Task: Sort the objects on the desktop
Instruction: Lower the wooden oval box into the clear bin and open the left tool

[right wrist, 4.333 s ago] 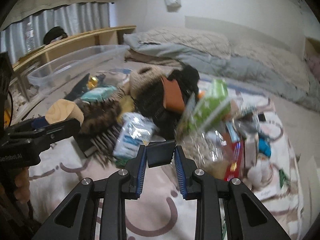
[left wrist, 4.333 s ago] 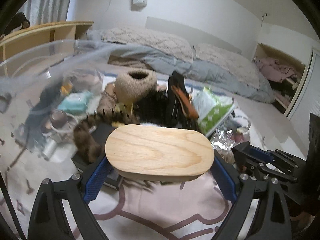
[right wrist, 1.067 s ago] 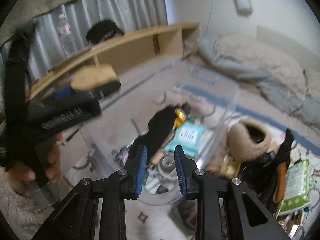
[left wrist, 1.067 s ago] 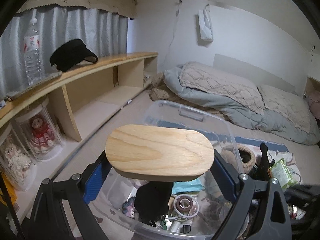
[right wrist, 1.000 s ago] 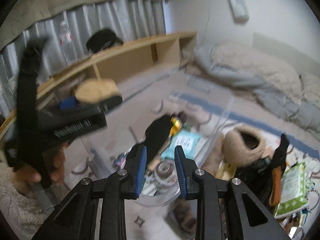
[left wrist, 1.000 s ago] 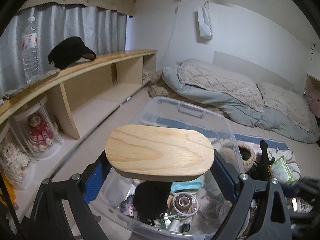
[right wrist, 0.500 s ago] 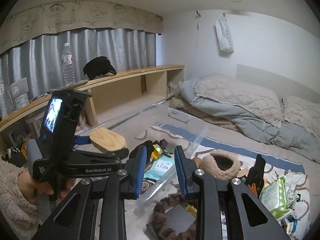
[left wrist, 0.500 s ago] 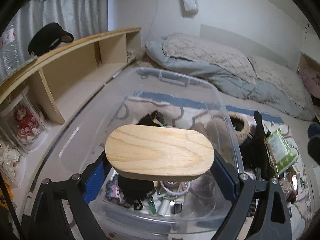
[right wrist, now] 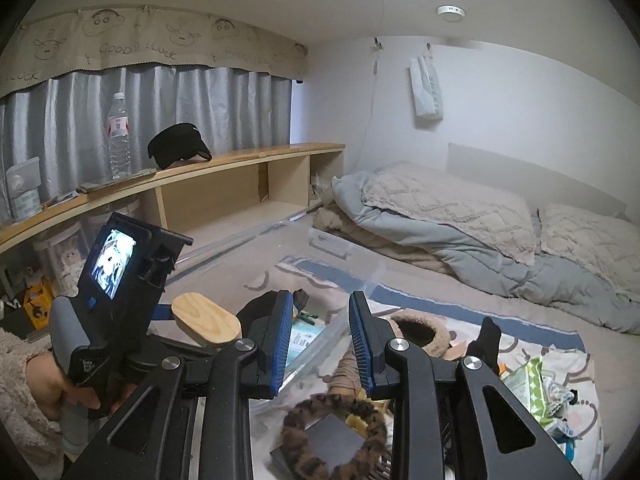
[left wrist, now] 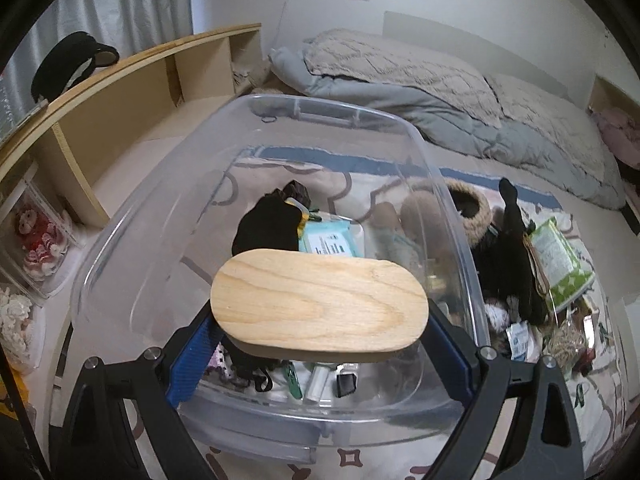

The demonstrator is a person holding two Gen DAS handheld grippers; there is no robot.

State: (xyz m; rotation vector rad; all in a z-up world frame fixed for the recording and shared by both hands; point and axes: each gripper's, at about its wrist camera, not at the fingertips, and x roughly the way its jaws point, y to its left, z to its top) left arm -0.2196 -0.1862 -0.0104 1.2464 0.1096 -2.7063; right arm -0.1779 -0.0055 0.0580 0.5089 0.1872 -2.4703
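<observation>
The left gripper [left wrist: 320, 320] clamps an oval, light-grained wooden block [left wrist: 319, 306] by its two long ends, its blue-padded jaws spread wide around it. The block hangs level above the near half of a clear, round-cornered plastic storage bin [left wrist: 452, 216] standing on a beige patterned rug [left wrist: 352, 458]. Inside the bin lie a black fabric item [left wrist: 266, 224], a pale teal wipes packet [left wrist: 330, 240] just right of it, and small mixed items under the block. Right of the bin, on the rug, sit a tan fuzzy slipper [left wrist: 468, 210], a black garment [left wrist: 514, 256] and a green-and-white packet [left wrist: 560, 260].

The right gripper [right wrist: 318, 340] holds nothing; its jaws stand a narrow gap apart, pointing toward the far side of the room. Left of it, a hand [right wrist: 60, 384] in a fuzzy cream sleeve [right wrist: 18, 404] grips the other tool's handle. A brown spotted loop [right wrist: 332, 436] lies near, below the jaws. Far behind run a long wooden shelf [right wrist: 224, 172] bearing a black visor cap [right wrist: 178, 146] and a clear water bottle [right wrist: 119, 136], and grey bedding [right wrist: 460, 224].
</observation>
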